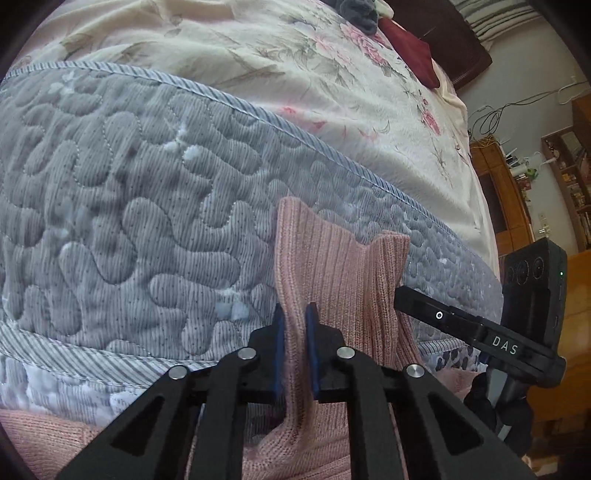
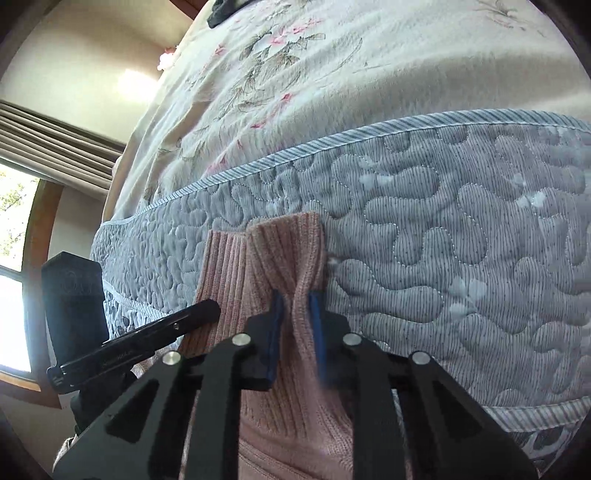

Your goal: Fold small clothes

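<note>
A bed fills both views. Its cream sheet carries a pink and grey flower print, and a grey-blue quilted blanket with striped edging lies over the near part. On the far end of the sheet sit a dark red cushion and a crumpled dark grey cloth. Beyond the bed, the left wrist view shows wooden shelves crowded with small things and cables along the wall; the right wrist view shows a window with a wooden frame and a blind above it.

A pink ribbed knit garment is held up in front of the quilted blanket, its lower part hanging below the tools. The left gripper is clamped on one bunched fold of it, blue pads pressed to the fabric on both sides. The right gripper pinches another fold of the same knit just beside it, the two tools close together.
</note>
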